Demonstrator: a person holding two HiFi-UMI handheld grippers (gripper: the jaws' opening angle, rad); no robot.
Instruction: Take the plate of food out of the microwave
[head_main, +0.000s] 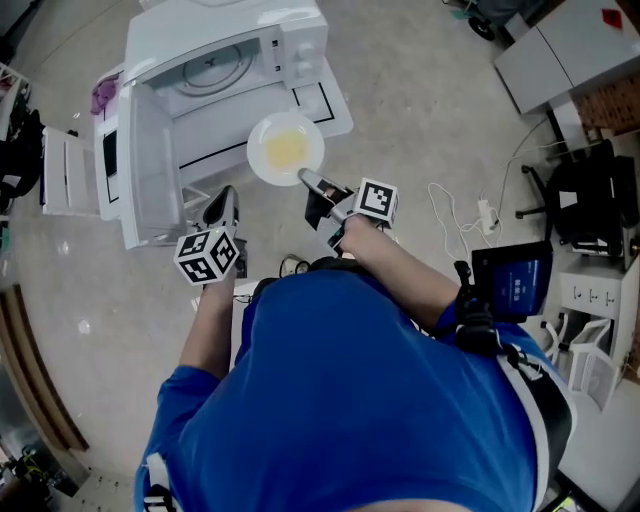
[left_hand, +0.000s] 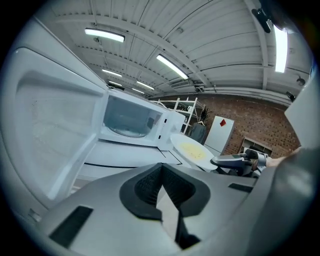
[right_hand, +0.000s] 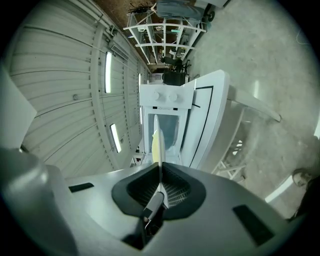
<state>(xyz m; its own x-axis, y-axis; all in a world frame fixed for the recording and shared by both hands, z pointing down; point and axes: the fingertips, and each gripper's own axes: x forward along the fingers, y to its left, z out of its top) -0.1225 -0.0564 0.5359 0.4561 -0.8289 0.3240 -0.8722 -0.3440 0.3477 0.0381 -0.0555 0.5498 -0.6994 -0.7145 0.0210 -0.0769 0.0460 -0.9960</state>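
A white plate (head_main: 285, 148) with yellow food hangs in the air just outside the white microwave (head_main: 240, 60), whose door (head_main: 150, 170) stands wide open to the left. My right gripper (head_main: 312, 181) is shut on the plate's near rim. The right gripper view shows the plate (right_hand: 156, 137) edge-on, running out from between the jaws (right_hand: 160, 172) toward the microwave (right_hand: 167, 107). My left gripper (head_main: 222, 204) is shut and holds nothing, below the door's lower edge. In the left gripper view its jaws (left_hand: 161, 172) face the open microwave (left_hand: 135, 120), with the plate (left_hand: 192, 150) off to the right.
The microwave stands on a white table (head_main: 325, 105) marked with black lines. A white rack (head_main: 65, 170) is on the floor to the left. To the right lie loose cables (head_main: 470, 215) and a device with a blue screen (head_main: 515, 280). A white cabinet (head_main: 565, 50) stands further back.
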